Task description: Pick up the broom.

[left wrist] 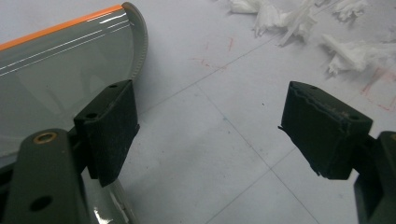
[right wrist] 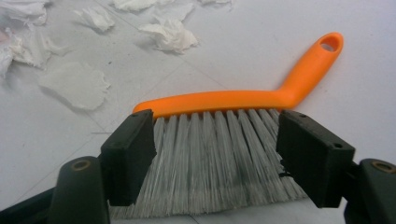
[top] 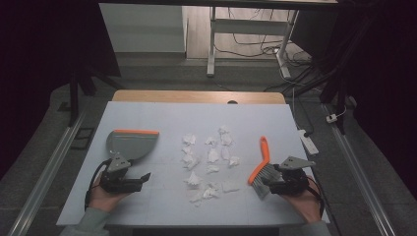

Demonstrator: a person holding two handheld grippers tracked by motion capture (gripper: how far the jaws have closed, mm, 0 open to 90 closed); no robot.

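A person at a table [top: 147, 118] holds a gripper in each hand, with scraps of crumpled white paper [top: 211, 157] scattered across the middle of the pale surface between them. The left gripper [top: 140, 179], jaws spread wide and holding nothing, hovers just beside the near edge of a grey dustpan [top: 129, 144] with an orange lip, which lies flat on the left side of the table; in the left gripper view the dustpan [left wrist: 60, 74] sits behind the left-hand jaw, the paper [left wrist: 299, 23] farther off at upper right. The right gripper [top: 265, 184] sits at the bristle end of an orange brush [top: 260, 164] lying on the right side, handle pointing away from the person. In the right gripper view the brush [right wrist: 219, 100] rests on the table with its grey bristles between the two parted jaws, which flank the bristles on either side without clearly pinching them; paper [right wrist: 170, 35] lies beyond
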